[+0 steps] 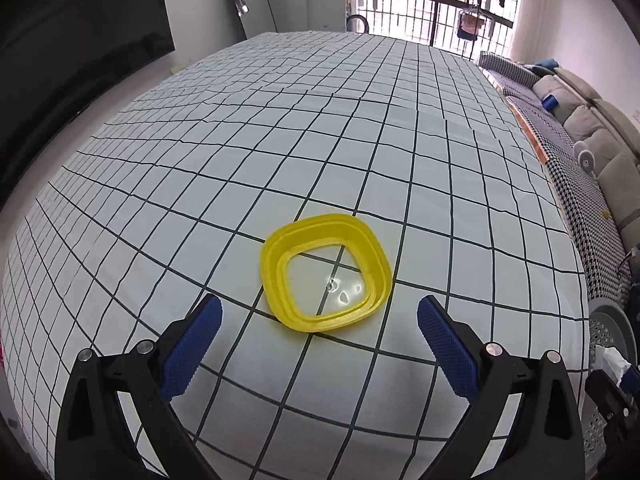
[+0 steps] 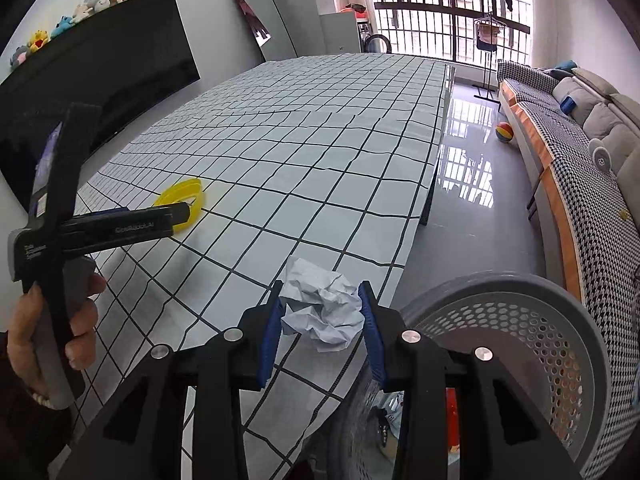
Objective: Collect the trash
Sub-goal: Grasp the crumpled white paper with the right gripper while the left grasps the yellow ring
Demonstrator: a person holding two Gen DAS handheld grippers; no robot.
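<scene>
Crumpled paper (image 2: pixel 320 308) pinched in right tool (image 2: pixel 323 316) beside grey basket (image 2: pixel 560 320); light, soft, squashable. Yellow lid ring (image 1: pixel 326 276) on bench (image 1: pixel 280 140), stiff, grip rim; left tool (image 1: pixel 320 314) wide open, holding nothing.

**A:** Any readable text here? All I spot is pale lettering on the black arm of the left hand-held gripper (image 2: pixel 182 210), seen off to the left of the right one.

**B:** Same. It looks like "GooRobot.AI", but it's blurry. There's also a small white label on its grey handle, too tiny to read. Nothing else.
</scene>
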